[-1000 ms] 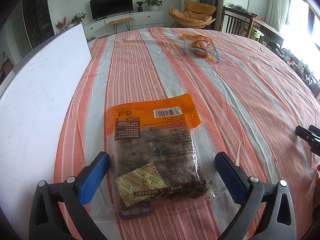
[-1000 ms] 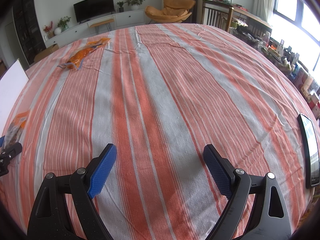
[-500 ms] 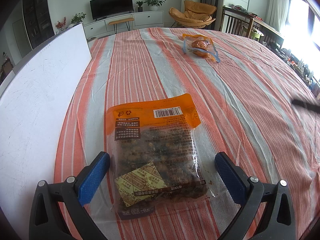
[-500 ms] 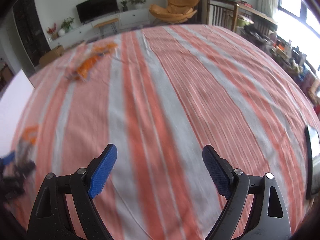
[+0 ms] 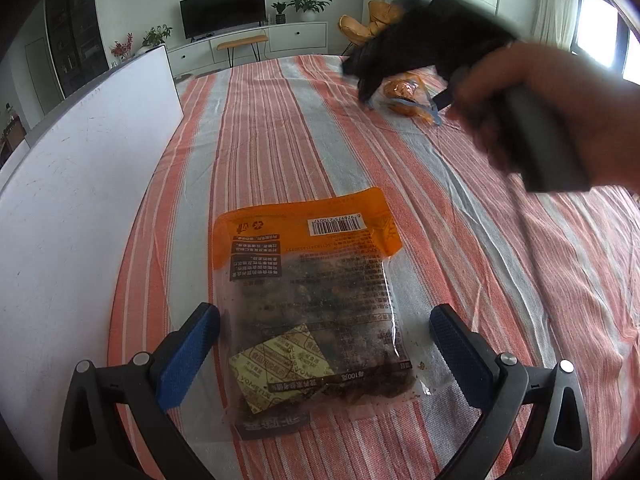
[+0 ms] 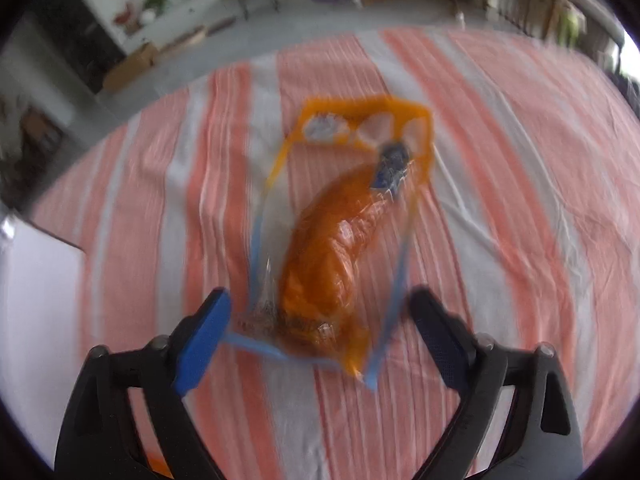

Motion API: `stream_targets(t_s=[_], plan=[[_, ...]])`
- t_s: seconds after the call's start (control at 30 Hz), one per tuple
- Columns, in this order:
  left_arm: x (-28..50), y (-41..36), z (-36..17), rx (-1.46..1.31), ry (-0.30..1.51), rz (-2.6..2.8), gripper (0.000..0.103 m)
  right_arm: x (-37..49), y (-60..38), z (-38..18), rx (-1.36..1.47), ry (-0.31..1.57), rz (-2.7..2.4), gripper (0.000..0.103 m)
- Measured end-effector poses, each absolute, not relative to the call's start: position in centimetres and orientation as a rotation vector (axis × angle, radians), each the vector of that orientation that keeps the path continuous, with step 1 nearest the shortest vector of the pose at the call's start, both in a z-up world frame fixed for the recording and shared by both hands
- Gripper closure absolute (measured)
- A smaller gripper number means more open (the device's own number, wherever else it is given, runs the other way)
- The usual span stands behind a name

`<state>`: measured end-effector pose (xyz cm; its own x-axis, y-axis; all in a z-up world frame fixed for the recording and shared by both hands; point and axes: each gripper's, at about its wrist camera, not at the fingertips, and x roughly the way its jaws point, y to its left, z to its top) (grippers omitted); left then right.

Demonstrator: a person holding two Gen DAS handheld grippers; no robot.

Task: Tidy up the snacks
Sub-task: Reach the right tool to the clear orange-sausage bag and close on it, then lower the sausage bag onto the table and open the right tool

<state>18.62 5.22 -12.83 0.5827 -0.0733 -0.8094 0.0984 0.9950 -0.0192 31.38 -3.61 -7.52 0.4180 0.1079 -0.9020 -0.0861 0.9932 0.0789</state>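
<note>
An orange-topped clear pouch of dark dried snack [image 5: 312, 304] lies flat on the striped cloth, its lower end between the blue pads of my left gripper [image 5: 324, 344], which stands open and does not press it. Farther back lies a clear bag with an orange food piece [image 5: 404, 94]. In the right wrist view, which is blurred, that orange bag [image 6: 332, 256] lies with its near end between the fingers of my right gripper [image 6: 320, 332]; its jaws are opening wide and the pads are clear of the bag. A hand [image 5: 552, 120] holds that gripper over the bag.
A white board [image 5: 68, 208] lies along the table's left side. The orange and grey striped cloth [image 5: 280, 140] covers the whole table. Behind it are a TV cabinet [image 5: 248, 42], plants and an orange chair [image 5: 360, 26].
My right gripper has swept left across the table and now stands over the orange bag, entering the left wrist view with the hand. The left gripper and its pouch have not moved.
</note>
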Motion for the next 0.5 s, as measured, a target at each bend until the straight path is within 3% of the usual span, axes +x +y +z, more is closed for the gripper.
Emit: stream_targets(t_s=[0.07,0.1,0.23,0.5], plan=[[18.6,5.2,-12.8,0.028,0.943,-0.1,0.0,30.7,-2.2,-8.3,-0.097,1.09,0.119,0.014],[18.6,5.2,-12.8,0.028,0.943,-0.1,0.0,30.3,-2.5,-8.3,-0.08,1.079,0.116,0.024],[18.6,5.2,-12.8,0.028,0.943,-0.1,0.0,28.5,-3.8,-8.1,-0.098,1.092,0.142,0.038],[18.6,5.2,-12.9,0.028,0.943,-0.1,0.0,18.7,-8.5,-7.6,-0.144,1.091,0.203,0.039]])
